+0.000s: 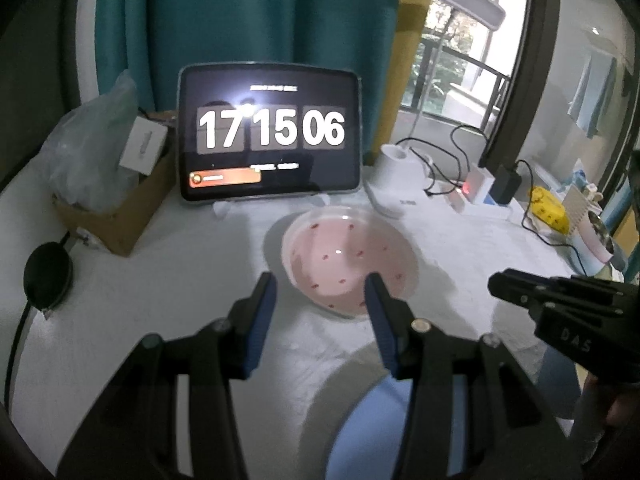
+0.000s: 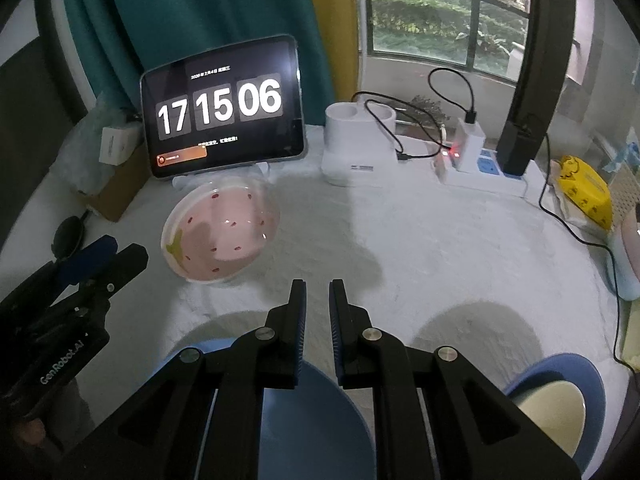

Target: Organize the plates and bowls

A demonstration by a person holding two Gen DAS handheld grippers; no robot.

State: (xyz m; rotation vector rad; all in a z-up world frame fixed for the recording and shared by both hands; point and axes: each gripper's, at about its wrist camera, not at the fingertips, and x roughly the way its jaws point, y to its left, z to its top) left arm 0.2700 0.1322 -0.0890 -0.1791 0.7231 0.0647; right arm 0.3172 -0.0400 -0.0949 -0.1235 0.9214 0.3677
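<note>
pink bowl [image 2: 220, 236] before tablet [image 2: 222, 108] reading 17 15 06

Teal curtain [image 1: 240, 12] behind white table [image 2: 400, 240]; window [image 2: 440, 12] shows greenery.

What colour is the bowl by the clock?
Pink with small red specks; the bowl shows best in the right wrist view.

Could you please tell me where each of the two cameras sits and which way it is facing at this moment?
Left wrist: on the left hand-held gripper, looking forward and down over the white table at the pink bowl; its own open fingers show, with the right hand-held gripper at the right edge.
Right wrist: on the right gripper, above a blue bowl; its nearly shut fingers show, the left gripper at left.
Shared: pink bowl, tablet clock, white lamp base.
</note>
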